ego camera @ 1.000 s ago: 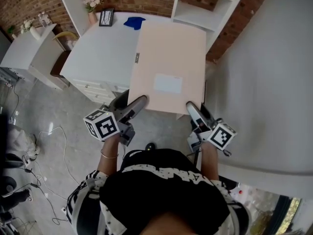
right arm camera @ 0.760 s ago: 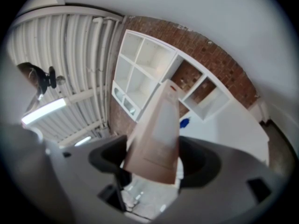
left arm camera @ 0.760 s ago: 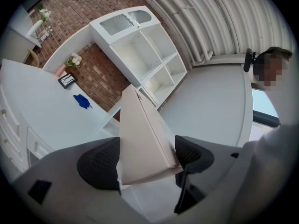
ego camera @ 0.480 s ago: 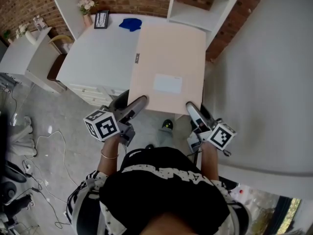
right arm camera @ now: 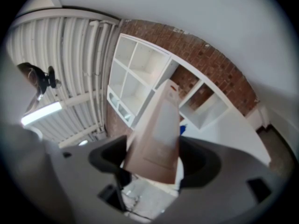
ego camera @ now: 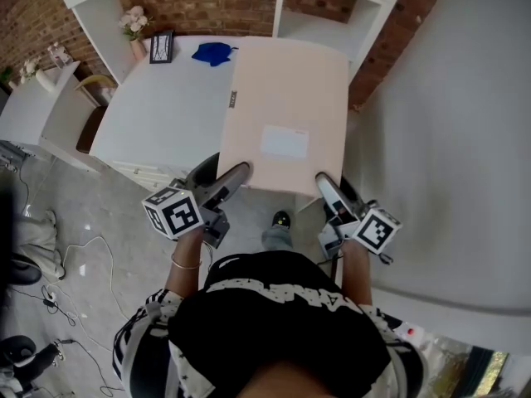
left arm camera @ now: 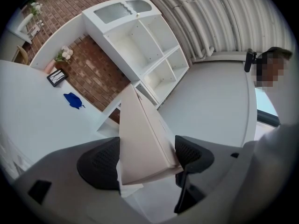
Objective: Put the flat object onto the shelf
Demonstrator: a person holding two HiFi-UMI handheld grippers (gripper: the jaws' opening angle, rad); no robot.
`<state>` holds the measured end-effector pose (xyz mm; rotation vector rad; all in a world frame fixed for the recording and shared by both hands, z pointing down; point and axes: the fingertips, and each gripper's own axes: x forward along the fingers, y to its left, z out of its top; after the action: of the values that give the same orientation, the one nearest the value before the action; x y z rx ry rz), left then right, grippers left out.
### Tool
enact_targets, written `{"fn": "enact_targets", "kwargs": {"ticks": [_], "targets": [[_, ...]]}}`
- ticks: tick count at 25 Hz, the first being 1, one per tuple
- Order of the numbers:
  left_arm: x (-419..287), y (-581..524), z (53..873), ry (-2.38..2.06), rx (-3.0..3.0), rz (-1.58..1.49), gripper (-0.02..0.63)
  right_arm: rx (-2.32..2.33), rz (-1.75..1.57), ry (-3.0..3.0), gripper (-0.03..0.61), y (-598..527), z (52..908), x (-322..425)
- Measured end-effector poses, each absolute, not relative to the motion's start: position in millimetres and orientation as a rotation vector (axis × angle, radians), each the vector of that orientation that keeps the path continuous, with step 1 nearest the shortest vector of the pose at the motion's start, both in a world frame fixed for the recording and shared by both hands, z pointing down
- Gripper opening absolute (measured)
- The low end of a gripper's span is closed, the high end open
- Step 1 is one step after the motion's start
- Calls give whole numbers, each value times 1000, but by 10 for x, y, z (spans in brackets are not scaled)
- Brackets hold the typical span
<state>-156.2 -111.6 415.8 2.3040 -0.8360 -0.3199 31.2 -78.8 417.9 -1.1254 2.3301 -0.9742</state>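
Observation:
A large flat beige box point(ego camera: 286, 110) with a pale label is held out in front of me, carried level above the floor and the table's edge. My left gripper point(ego camera: 235, 175) is shut on its near left corner, my right gripper point(ego camera: 325, 184) shut on its near right corner. In the left gripper view the flat box point(left arm camera: 140, 134) runs away between the dark pads point(left arm camera: 99, 168). The right gripper view shows the flat box point(right arm camera: 159, 134) clamped the same way. A white cubby shelf point(ego camera: 332, 7) stands against the brick wall just past the box's far edge.
A white table point(ego camera: 166, 98) lies under the box's left side, with a blue cloth point(ego camera: 214, 53), a picture frame point(ego camera: 161, 46) and a flower vase point(ego camera: 135, 36) at its far end. A second white shelf point(ego camera: 83, 7) stands far left. Cables point(ego camera: 50, 297) trail on the grey floor.
The box and both grippers keep their hold and place in view. The table, shelves and floor have slid left and down, so I have moved closer to the shelf.

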Motion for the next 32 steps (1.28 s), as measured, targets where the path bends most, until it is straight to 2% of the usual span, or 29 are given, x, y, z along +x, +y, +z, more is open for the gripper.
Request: {"fn": "enact_targets", "kwargs": {"ticks": [13, 19, 32], "targets": [[-1343, -1412, 4121, -787, 2326, -299, 382, -1162, -953, 2287, 353, -1002, 4151, 510], [-948, -1984, 4167, -796, 2323, -276, 382, -1152, -963, 2285, 353, -1584, 4208, 902], [-745, -2351, 4128, -804, 2321, -261, 382, -1141, -979, 2278, 353, -1953, 4191, 1105]]}}
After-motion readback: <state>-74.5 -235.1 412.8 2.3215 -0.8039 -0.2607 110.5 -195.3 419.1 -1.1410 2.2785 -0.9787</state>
